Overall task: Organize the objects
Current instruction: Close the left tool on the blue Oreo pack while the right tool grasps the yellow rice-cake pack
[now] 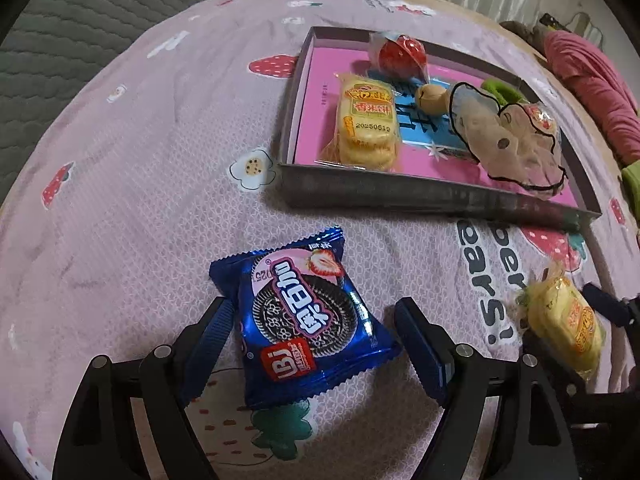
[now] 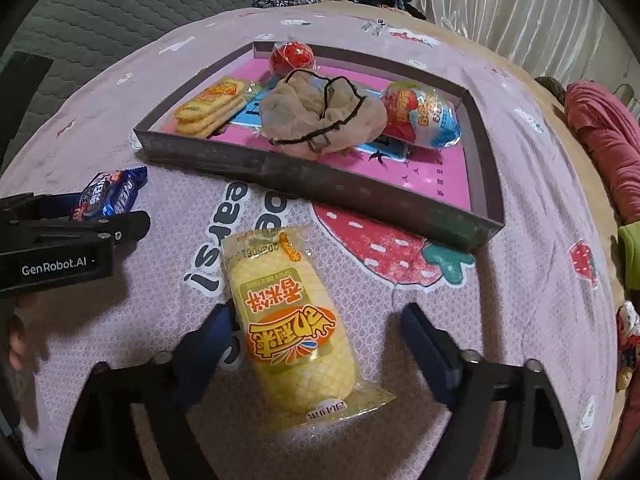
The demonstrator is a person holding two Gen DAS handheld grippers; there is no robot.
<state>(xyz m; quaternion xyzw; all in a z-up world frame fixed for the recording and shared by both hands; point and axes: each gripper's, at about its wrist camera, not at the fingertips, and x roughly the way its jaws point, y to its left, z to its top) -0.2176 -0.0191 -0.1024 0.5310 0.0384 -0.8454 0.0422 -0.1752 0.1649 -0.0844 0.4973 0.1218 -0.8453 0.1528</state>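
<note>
A blue cookie packet [image 1: 304, 316] lies on the pink sheet between the open fingers of my left gripper [image 1: 316, 332]; the left finger touches it, the right stands apart. A yellow rice-cracker packet [image 2: 292, 328] lies between the open fingers of my right gripper [image 2: 320, 340]. It also shows in the left wrist view [image 1: 568, 320]. The cookie packet shows in the right wrist view [image 2: 108, 196], behind the left gripper's body. A grey tray [image 1: 400, 192] with a pink floor holds a cracker packet [image 1: 366, 120], a red ball [image 1: 400, 52], a beige cloth [image 1: 516, 140] and a small bell.
The tray [image 2: 320, 184] also holds a wrapped toy egg [image 2: 420, 116]. Red fabric [image 2: 604, 136] lies at the bed's right edge. A grey quilted surface [image 2: 100, 12] and a pile of clothes lie beyond the bed. A curtain hangs at the back right.
</note>
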